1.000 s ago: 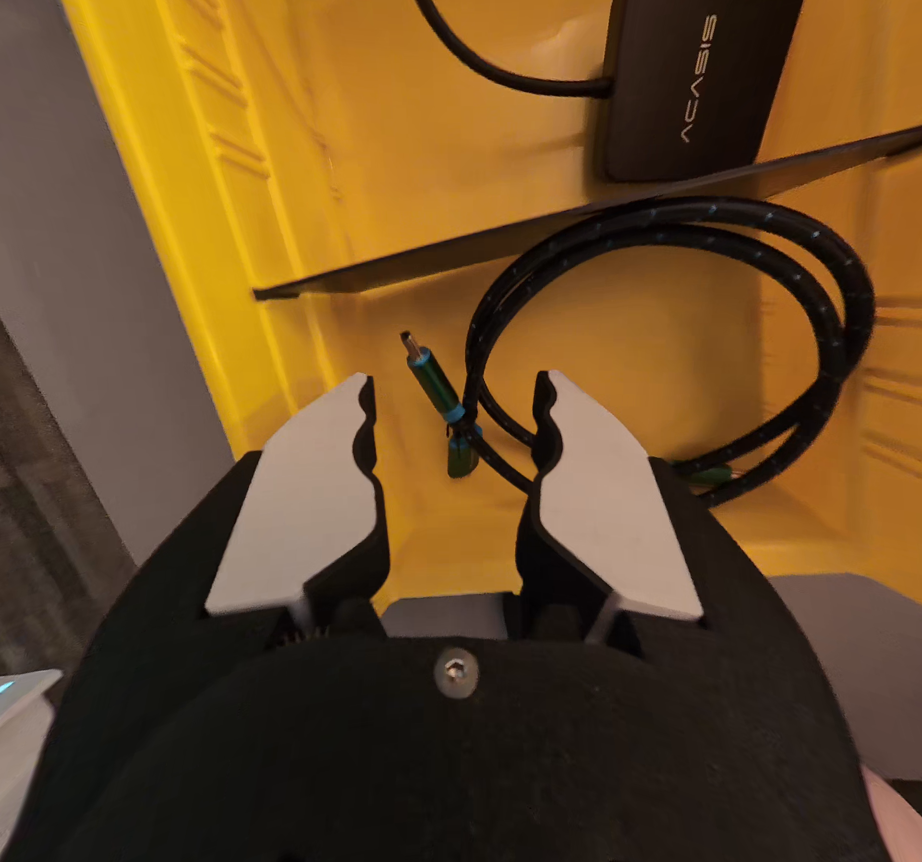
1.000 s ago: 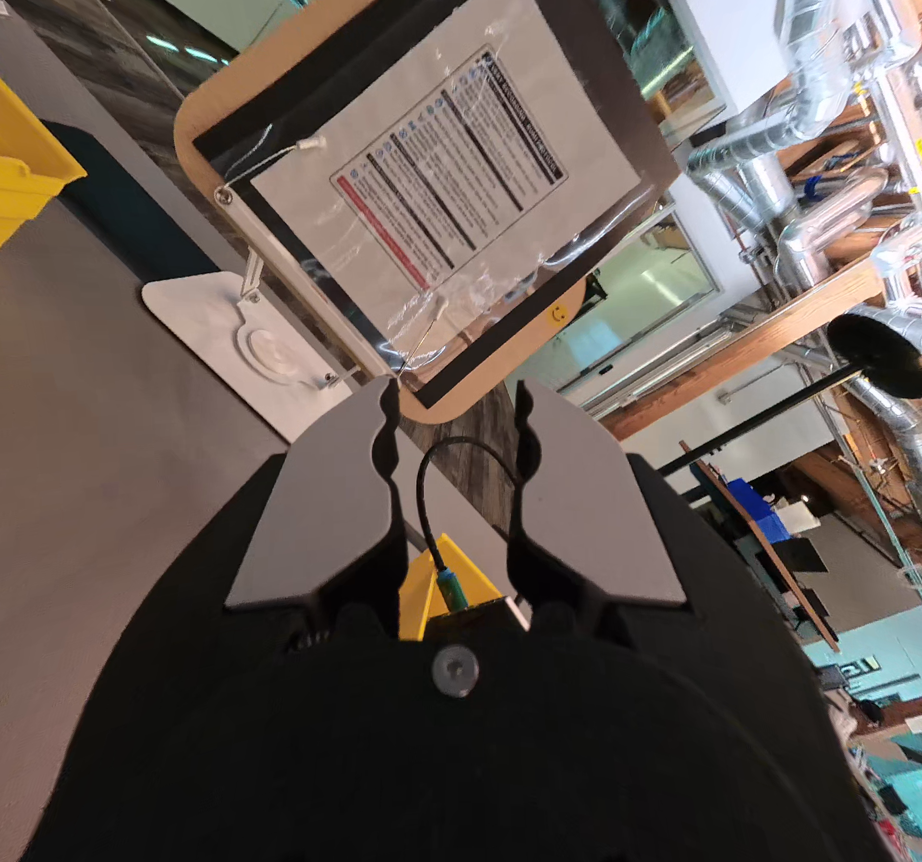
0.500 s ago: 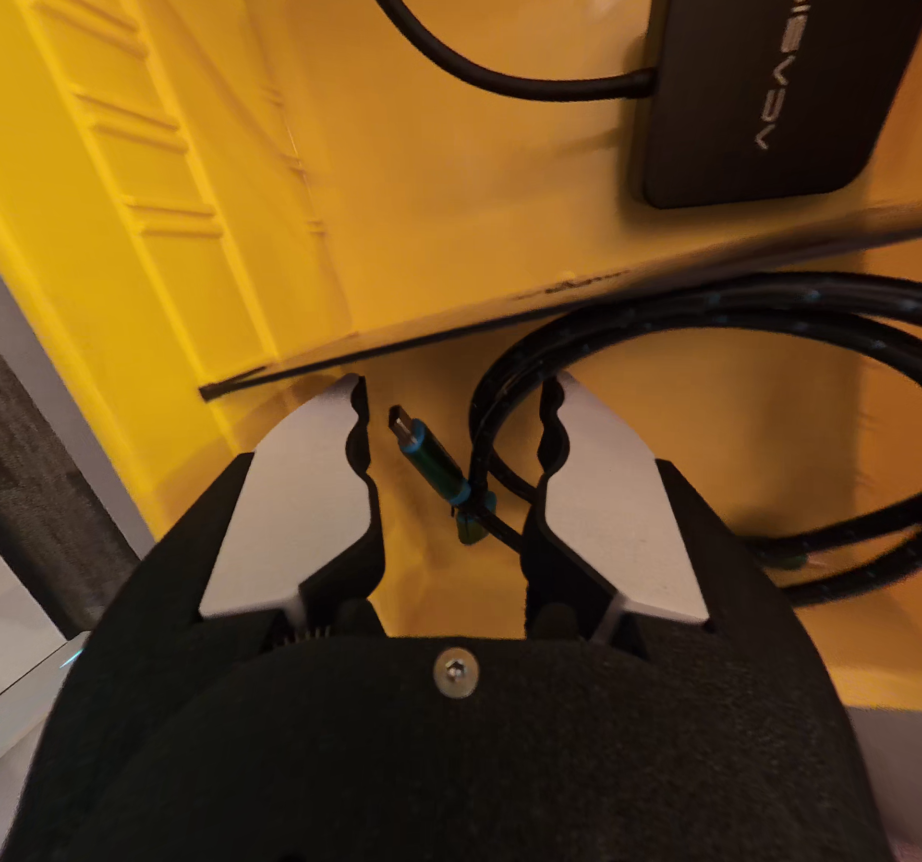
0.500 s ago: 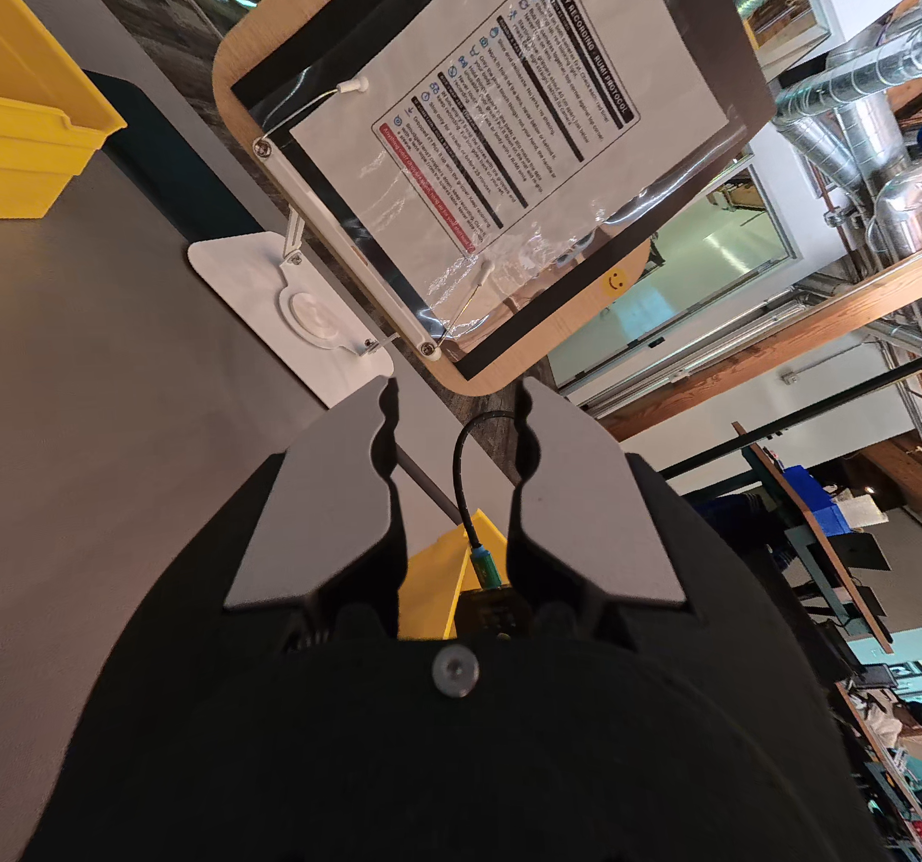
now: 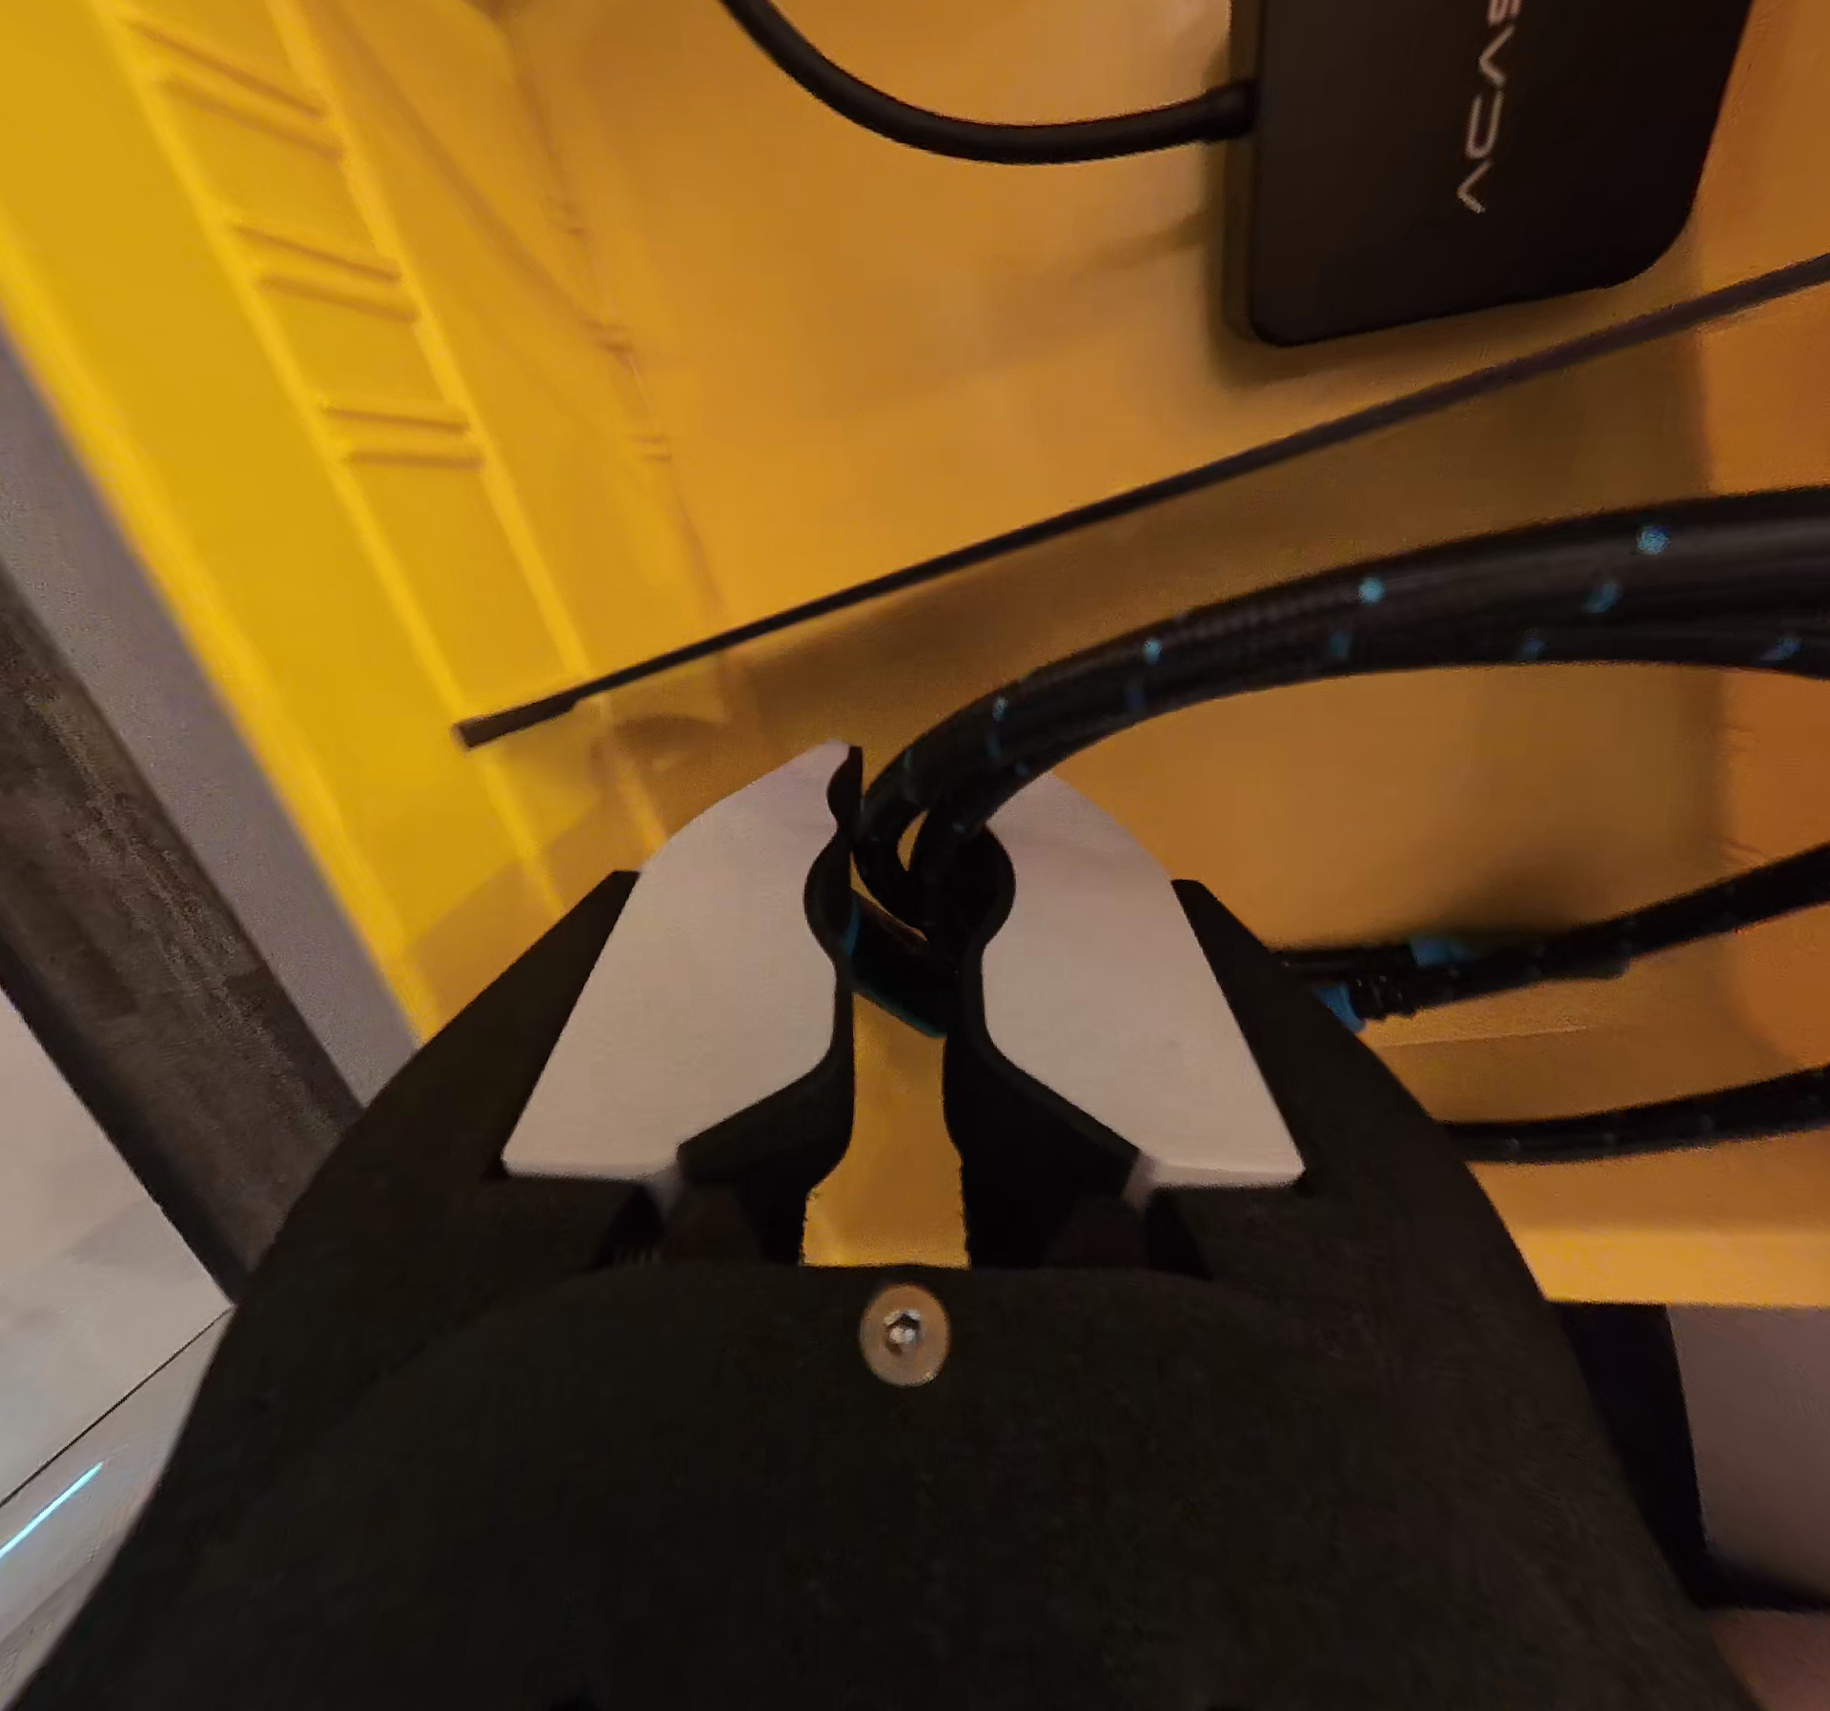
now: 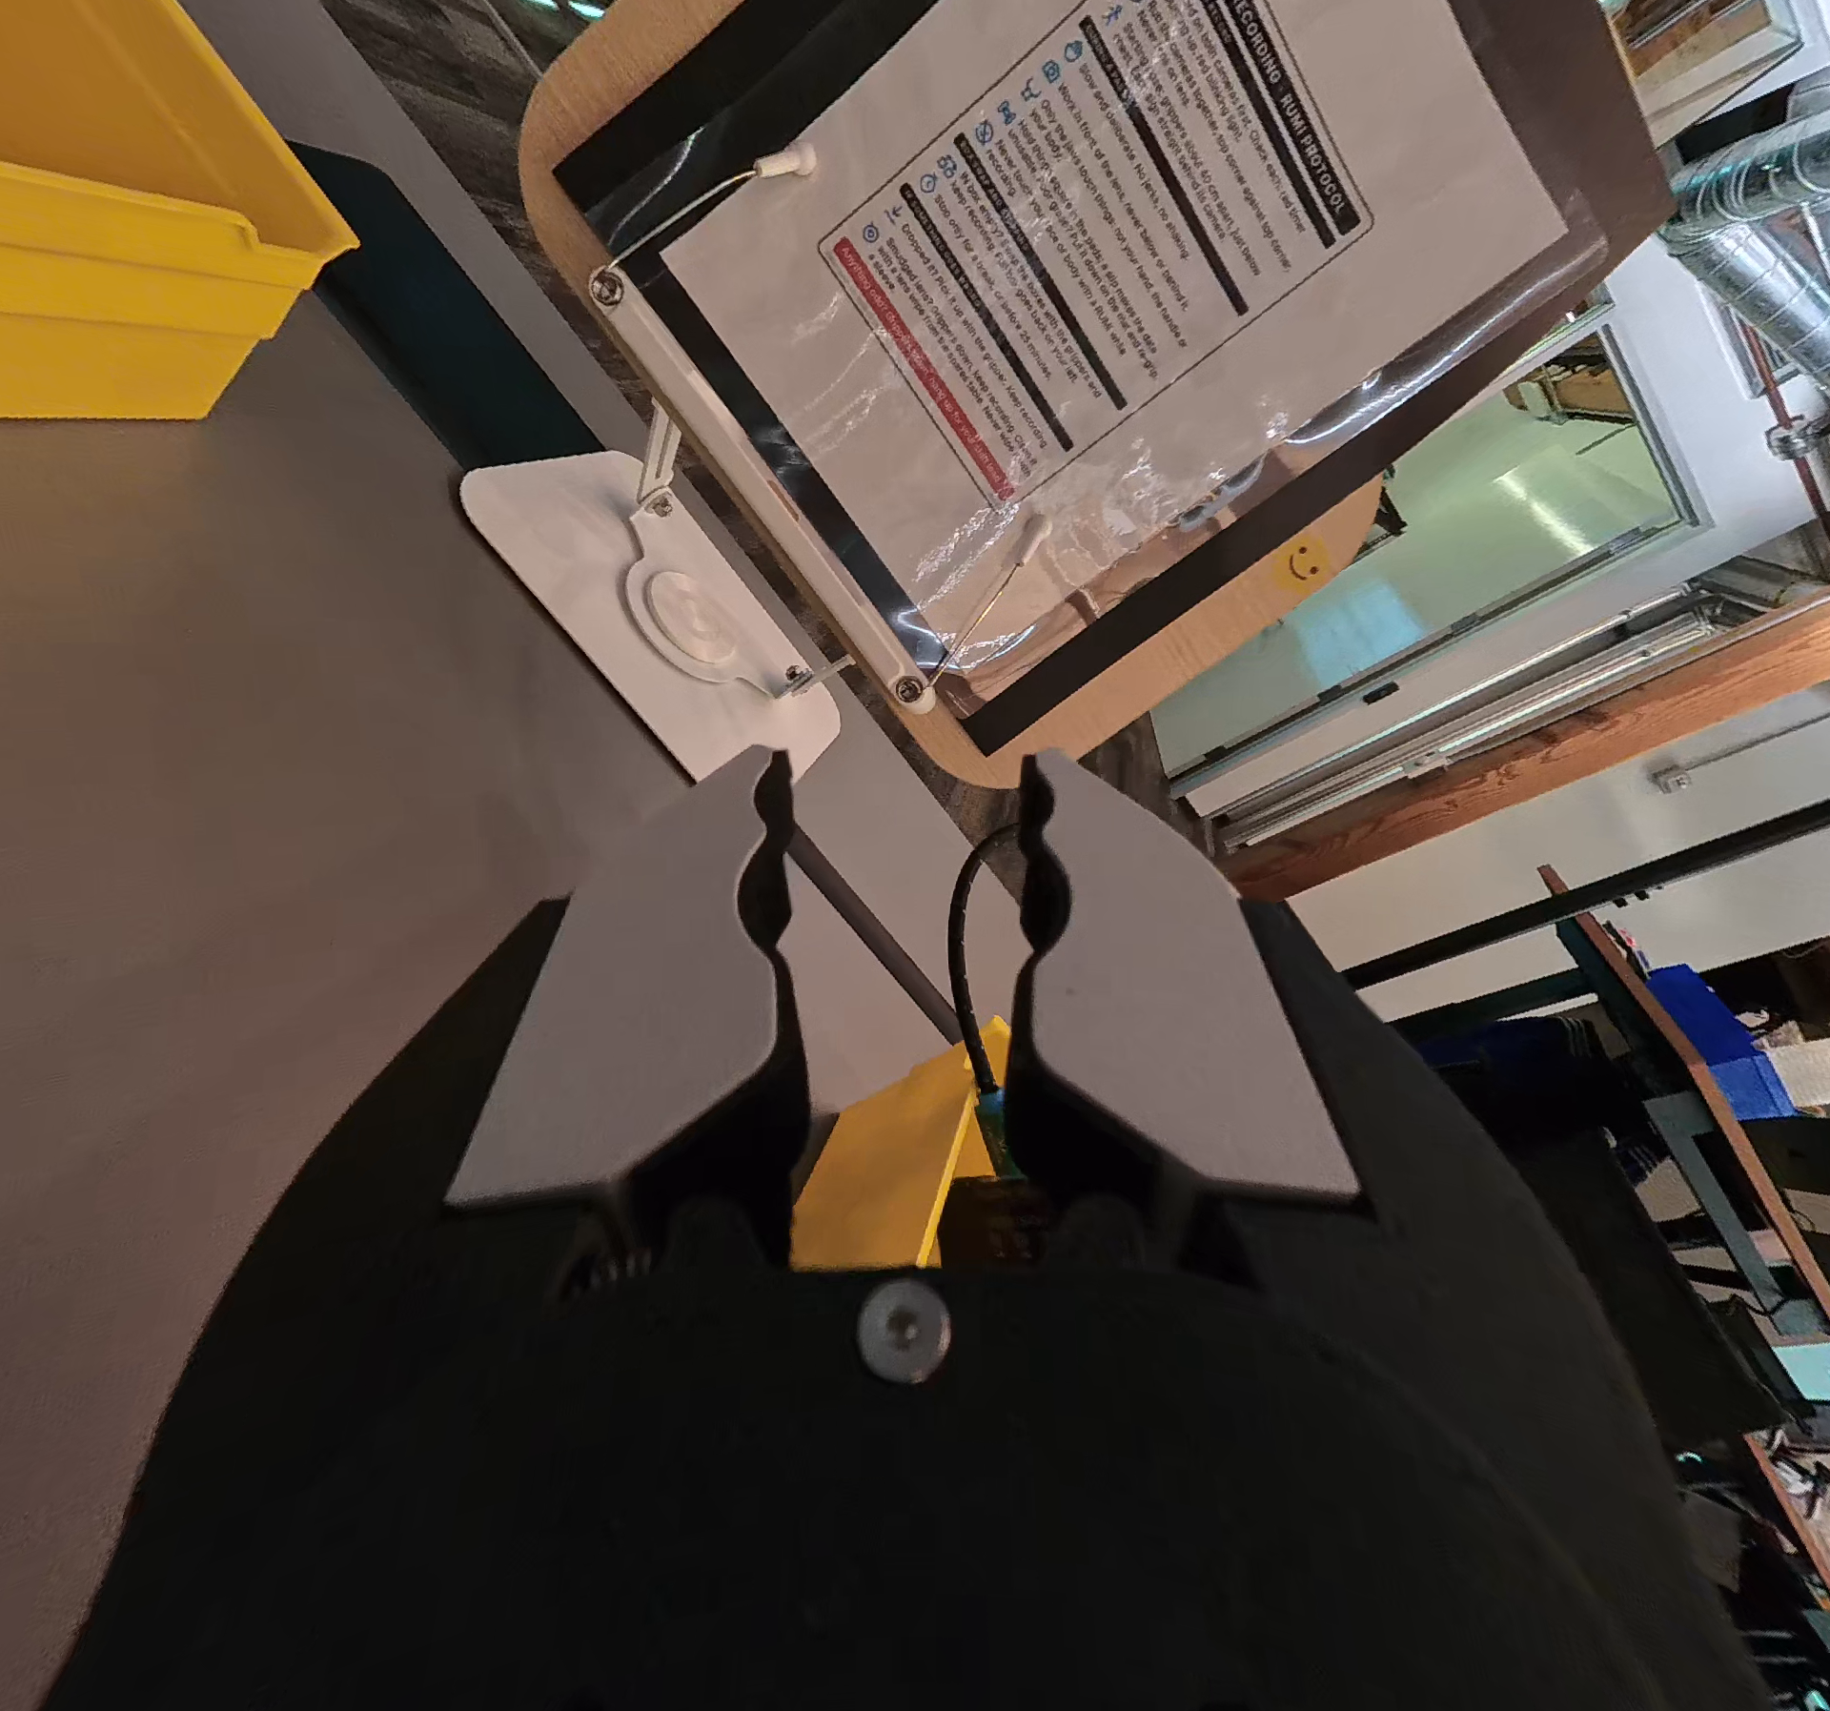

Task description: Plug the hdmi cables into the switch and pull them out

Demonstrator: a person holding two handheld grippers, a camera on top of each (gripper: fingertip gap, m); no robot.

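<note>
In the left wrist view my left gripper is shut on the braided black HDMI cable at its blue-green plug end. It is inside the near compartment of a yellow bin. The black switch with its thin black lead lies in the far compartment, behind a dark divider. In the right wrist view my right gripper is open and empty above the grey table. Behind its fingers a thin black cable with a green plug shows over a yellow bin corner.
A second yellow bin stands at the far left of the table in the right wrist view. A sign board on a white base plate stands at the table's far edge. Shelves and pipes lie beyond. Spacing between my two grippers at the tips: around 40 cm. The black switch lies some 12 cm from my left tips, 30 cm from my right tips.
My left gripper moved forward into the bin and shut on the plug end of the cable, which it had been open around. My right gripper stayed open while its view shifted slightly.
</note>
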